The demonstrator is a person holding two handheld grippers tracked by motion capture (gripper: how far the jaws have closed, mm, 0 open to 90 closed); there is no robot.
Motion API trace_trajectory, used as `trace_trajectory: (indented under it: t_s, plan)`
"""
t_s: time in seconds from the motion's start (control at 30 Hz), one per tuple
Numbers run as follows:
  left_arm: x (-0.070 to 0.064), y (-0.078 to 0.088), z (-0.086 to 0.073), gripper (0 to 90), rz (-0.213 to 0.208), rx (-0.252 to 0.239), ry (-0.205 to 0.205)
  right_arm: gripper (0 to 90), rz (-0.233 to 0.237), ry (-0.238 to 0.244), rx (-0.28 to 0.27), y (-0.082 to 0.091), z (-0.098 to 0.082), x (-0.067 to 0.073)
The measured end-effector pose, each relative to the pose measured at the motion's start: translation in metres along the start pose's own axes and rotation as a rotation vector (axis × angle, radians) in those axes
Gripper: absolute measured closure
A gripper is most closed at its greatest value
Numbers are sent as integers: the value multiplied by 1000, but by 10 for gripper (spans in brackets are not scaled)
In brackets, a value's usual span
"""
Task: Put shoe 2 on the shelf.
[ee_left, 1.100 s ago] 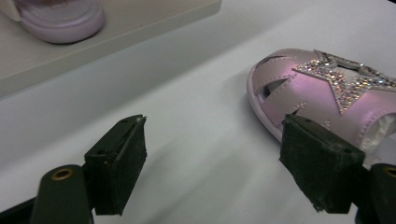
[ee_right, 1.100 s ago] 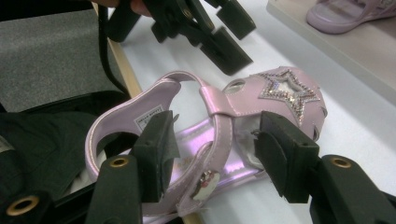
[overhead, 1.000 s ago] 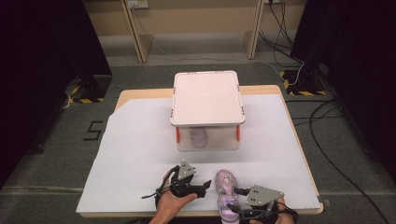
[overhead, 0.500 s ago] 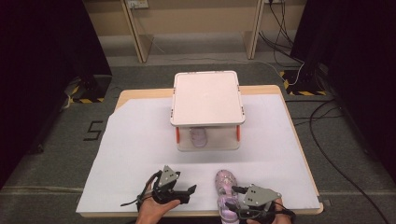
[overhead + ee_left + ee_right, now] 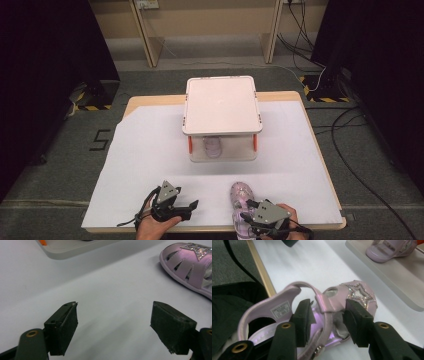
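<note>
Sandal lies at the near edge of the table, toe pointing away toward the white box, where its twin sits. Right gripper has just been closing around the sandal's side strap, one jaw inside, one outside; whether the pads press yet is hard to tell. Left gripper waits nearby, jaws spread over bare white cloth. Nothing blocks the way.

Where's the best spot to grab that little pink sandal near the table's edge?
Probably the ankle strap, from the heel end. It arches above the sole of the sandal, thin enough for the jaws to straddle. The right gripper has been closing around it.
</note>
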State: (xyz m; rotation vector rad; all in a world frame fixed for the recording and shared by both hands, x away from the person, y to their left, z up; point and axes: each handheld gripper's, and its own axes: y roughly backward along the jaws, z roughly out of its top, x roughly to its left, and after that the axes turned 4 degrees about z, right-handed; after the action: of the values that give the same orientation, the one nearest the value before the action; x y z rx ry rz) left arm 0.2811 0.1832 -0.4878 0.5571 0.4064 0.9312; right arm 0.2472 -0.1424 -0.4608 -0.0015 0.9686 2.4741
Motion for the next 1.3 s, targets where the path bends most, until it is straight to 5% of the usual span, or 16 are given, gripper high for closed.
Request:
trace_trajectory:
  t_s: [0.17, 0.4, 1.3]
  plan:
    - [0, -3, -1, 210, -1, 4, 2, 732, -38, -10, -12, 2, -3, -2]
    - [-1, -4, -1, 211, -3, 1, -2, 799, -93, 20, -10, 3, 2, -1]
    - [5, -3, -1, 211, 8, -11, 5, 824, -196, -46, -90, -6, 17, -40]
